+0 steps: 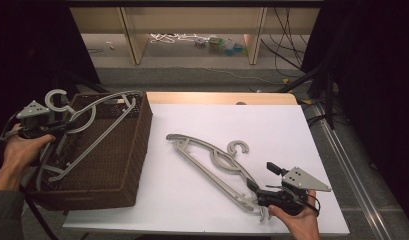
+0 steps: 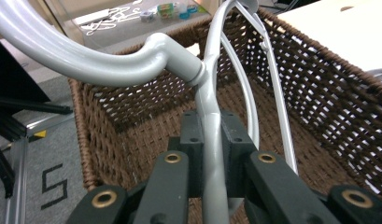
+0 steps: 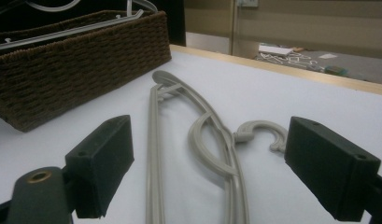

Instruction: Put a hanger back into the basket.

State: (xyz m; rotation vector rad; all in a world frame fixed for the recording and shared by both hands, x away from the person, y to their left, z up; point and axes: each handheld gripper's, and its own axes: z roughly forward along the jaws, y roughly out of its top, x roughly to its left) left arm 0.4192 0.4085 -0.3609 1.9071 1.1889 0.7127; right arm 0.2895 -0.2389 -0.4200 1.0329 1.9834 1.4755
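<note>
At the near edge of the white tabletop (image 1: 292,125), the right gripper (image 3: 209,172) rests with jaws spread around a grey hanger (image 1: 212,162) lying flat. Farther left, the left gripper (image 2: 212,140) pinches a silvery hanger (image 2: 212,93) by its neck, over the brown wicker basket (image 1: 122,165). Likely step: loading hangers into the basket. Next calls for lowering and releasing it.

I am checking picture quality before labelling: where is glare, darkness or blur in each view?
High view: dark side edges, evenly lit white table. Left gripper view: glare streaks on the clamped silver hanger; its hook looms large and soft. Right gripper view: black pads blurred, grey hanger sharper, background soft.
</note>
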